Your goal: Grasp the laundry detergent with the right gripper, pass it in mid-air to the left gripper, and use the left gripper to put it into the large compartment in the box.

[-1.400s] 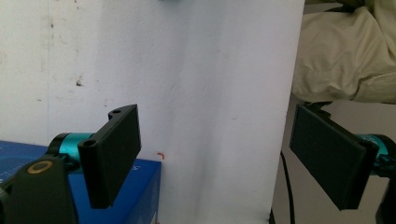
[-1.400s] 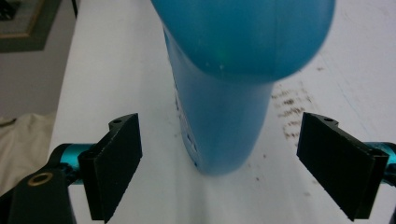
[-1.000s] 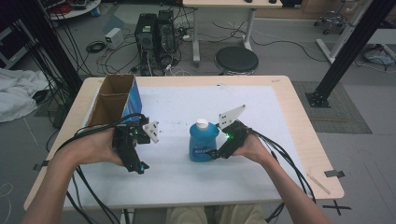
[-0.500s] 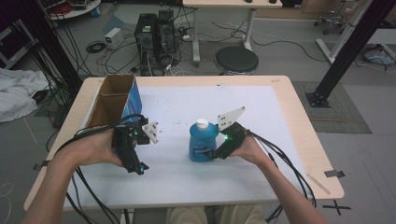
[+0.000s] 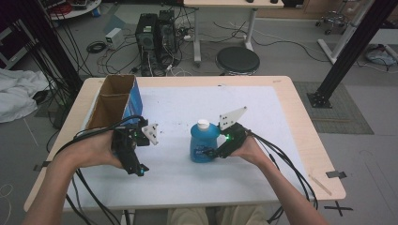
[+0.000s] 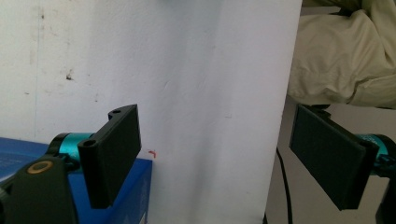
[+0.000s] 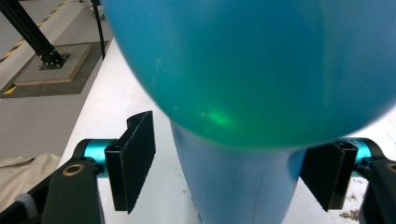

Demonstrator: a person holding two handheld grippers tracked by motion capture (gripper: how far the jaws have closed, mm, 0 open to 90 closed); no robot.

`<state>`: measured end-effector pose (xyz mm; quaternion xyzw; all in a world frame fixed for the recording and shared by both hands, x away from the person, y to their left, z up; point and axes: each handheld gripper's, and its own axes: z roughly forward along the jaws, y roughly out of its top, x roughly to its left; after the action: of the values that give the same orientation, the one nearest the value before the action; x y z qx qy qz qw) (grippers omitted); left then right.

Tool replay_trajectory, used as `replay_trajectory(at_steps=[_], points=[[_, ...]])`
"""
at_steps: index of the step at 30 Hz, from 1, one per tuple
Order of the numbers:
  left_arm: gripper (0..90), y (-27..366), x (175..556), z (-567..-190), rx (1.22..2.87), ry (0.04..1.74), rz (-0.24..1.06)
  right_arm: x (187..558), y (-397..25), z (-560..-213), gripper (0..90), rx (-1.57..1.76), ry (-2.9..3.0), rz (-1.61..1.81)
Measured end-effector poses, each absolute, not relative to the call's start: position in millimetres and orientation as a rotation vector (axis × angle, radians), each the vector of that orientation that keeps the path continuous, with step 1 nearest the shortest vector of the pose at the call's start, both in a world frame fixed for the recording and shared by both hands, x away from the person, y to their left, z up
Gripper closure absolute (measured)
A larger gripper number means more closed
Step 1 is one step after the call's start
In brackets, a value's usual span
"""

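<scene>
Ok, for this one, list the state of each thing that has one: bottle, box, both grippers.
blue bottle: upright on the table, white cap on, between the right gripper's jaws
cardboard box: upright, top open
left gripper: open, nothing between its jaws
right gripper: open, jaws either side of the bottle, not clamped

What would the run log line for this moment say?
right gripper: open, jaws either side of blue bottle | left gripper: open, holding nothing | bottle upright on table

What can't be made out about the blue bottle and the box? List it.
- Blue bottle: label print too small in the high view; cap cut off by the top edge in the right gripper view.
- Cardboard box: its contents hidden by its walls, high view.
- Right gripper: jaw contact unclear.
</scene>
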<state>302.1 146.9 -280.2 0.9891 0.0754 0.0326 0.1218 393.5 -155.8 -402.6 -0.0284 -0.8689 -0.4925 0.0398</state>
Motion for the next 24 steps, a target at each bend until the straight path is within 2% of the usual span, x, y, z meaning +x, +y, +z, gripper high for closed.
replay_trajectory(at_steps=[17,24], points=[[16.7,148.8,301.9,-281.8,2.882,0.226,0.102,398.5,-156.9,-405.9,38.7,-0.095,-2.621,-1.528],[16.7,149.9,300.6,-282.0,2.878,0.234,0.106,400.5,-157.5,-406.3,40.2,-0.116,-2.6,-1.522]])
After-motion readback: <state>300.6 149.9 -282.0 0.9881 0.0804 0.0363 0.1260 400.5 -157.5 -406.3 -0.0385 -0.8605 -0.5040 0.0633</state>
